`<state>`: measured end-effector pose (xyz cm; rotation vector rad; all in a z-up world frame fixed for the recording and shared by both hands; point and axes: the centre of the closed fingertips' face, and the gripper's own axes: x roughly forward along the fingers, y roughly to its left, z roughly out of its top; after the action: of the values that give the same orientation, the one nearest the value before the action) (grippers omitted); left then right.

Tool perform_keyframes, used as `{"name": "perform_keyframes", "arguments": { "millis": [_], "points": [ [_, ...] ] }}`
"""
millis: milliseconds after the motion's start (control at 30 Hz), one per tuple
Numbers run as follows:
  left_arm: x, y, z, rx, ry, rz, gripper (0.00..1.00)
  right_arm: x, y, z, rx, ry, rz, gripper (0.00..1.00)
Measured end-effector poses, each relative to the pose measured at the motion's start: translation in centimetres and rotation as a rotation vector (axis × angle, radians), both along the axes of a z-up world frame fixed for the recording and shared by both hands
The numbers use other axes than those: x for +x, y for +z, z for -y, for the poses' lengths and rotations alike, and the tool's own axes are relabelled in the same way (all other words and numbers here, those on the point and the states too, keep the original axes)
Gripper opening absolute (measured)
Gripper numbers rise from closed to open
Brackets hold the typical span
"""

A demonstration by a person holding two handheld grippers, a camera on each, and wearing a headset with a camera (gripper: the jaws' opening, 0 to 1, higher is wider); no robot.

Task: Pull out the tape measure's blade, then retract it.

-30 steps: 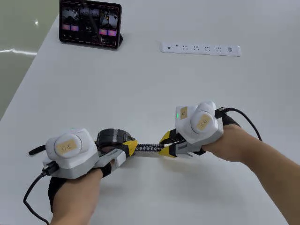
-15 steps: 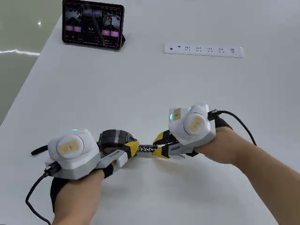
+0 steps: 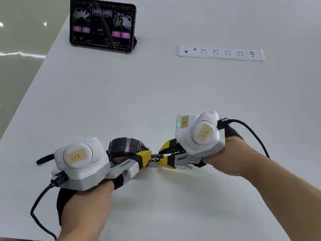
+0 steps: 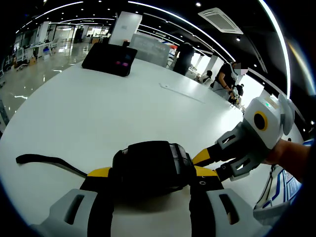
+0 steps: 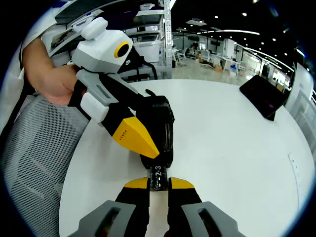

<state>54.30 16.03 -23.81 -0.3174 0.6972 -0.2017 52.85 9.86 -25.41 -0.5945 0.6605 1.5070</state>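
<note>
A black tape measure [image 3: 124,148] lies on the white table, held between the yellow-tipped jaws of my left gripper [image 3: 136,161], which is shut on its case [image 4: 150,166]. Only a short stub of blade [image 5: 158,177] with printed numbers sticks out of the case [image 5: 159,133]. My right gripper [image 5: 158,185] is shut on that blade end, close to the case mouth. In the head view the right gripper [image 3: 165,156] nearly touches the left one. A black wrist strap [image 4: 45,163] trails from the case to the left.
The white table [image 3: 150,90] carries a dark tablet [image 3: 103,25] on a stand at the far left and a white power strip [image 3: 221,52] at the far right. Black cables run from both grippers. A mesh chair [image 5: 37,158] is beside the table.
My right gripper has moved left toward the case with the blade end in it, so the exposed blade has shortened to a stub. The left gripper has held still on the case.
</note>
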Motion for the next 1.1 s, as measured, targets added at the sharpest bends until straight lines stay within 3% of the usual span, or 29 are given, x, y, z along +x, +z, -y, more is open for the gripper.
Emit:
{"name": "perform_keyframes", "arguments": {
  "millis": [467,933,1100],
  "points": [
    [0.1,0.0,0.0,0.004,-0.001,0.002,0.58,0.0,-0.1,-1.4,0.028,-0.001,-0.004,0.1],
    [0.1,-0.1,0.0,0.007,0.001,0.0,0.58,0.1,-0.1,-1.6,0.038,-0.015,-0.014,0.1],
    [0.1,0.0,0.0,0.013,0.003,0.016,0.59,0.0,-0.1,-1.6,0.04,-0.018,-0.009,0.11]
  ]
}}
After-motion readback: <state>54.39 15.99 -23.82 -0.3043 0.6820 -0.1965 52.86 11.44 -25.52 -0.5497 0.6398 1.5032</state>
